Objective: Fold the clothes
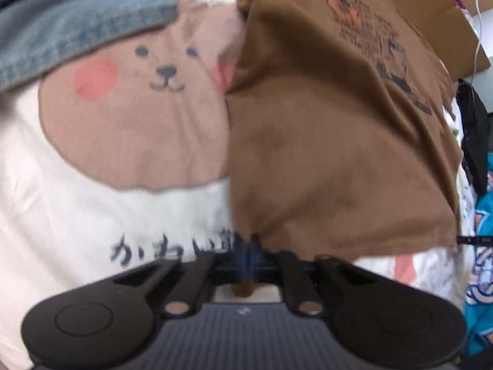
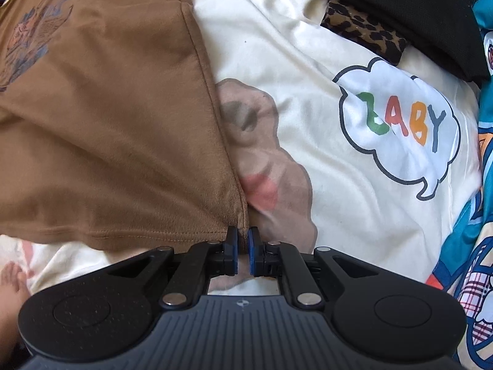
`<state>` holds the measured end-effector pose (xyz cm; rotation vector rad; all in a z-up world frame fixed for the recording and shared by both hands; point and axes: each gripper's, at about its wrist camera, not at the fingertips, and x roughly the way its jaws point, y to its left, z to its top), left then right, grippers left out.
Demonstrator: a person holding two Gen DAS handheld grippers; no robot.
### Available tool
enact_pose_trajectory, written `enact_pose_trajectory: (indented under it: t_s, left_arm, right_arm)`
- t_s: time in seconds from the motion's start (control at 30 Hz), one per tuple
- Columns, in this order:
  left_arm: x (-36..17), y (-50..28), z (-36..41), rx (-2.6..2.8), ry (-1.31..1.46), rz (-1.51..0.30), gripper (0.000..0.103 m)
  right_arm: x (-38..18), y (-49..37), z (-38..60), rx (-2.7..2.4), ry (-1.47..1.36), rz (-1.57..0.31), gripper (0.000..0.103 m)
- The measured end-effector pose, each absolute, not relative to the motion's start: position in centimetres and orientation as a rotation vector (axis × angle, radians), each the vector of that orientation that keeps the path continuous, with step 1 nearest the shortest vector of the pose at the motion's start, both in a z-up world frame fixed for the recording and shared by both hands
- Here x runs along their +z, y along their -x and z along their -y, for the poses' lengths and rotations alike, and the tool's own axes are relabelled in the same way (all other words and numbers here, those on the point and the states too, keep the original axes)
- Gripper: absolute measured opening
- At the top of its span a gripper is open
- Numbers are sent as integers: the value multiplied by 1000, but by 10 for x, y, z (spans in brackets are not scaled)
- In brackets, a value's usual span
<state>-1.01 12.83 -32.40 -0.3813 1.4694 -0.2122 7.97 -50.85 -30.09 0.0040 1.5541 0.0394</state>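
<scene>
From the left wrist, the left gripper (image 1: pixel 246 259) sits low over the bed, its 2 blue-padded fingers blurred but drawn together on a bottom corner of the brown shirt (image 1: pixel 332 141), a soft matte knit with a dark and orange print near its far end. The shirt spreads away from the gripper over a cream sheet (image 1: pixel 61 209) printed with a rounded pinkish bear face (image 1: pixel 135 104), coral cheeks and dark brush lettering. A piece of faded denim (image 1: pixel 71 21) with a stitched hem lies at the far left, overlapping the bear. Flat cardboard (image 1: pixel 431 15) shows beyond the shirt, and teal printed cloth (image 1: pixel 483 246) runs along the right edge. From the right wrist, the right gripper (image 2: pixel 242 246) has its fingers pressed close, pinching the shirt's other hemmed corner, where a double row of stitching follows the edge. The shirt (image 2: pixel 107 129) lies left of it, smooth with shallow folds. To the right the sheet (image 2: pixel 308 77) wrinkles around a cloud-shaped bubble (image 2: pixel 400 123) with coloured letters. A leopard-print cloth (image 2: pixel 363 30) lies under a black garment (image 2: pixel 400 0) at the top right.
</scene>
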Motion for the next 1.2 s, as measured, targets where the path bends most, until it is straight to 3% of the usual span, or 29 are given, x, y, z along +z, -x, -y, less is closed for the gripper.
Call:
enact_pose_trajectory:
  t_s: [0.53, 1.2]
  left_arm:
    - [-209, 17, -160, -306, 311, -1472, 2]
    - [-212, 39, -153, -273, 196, -1560, 2]
  right_arm:
    - [-257, -79, 491, 131, 76, -1642, 4]
    - [-268, -68, 480, 99, 157, -1695, 5]
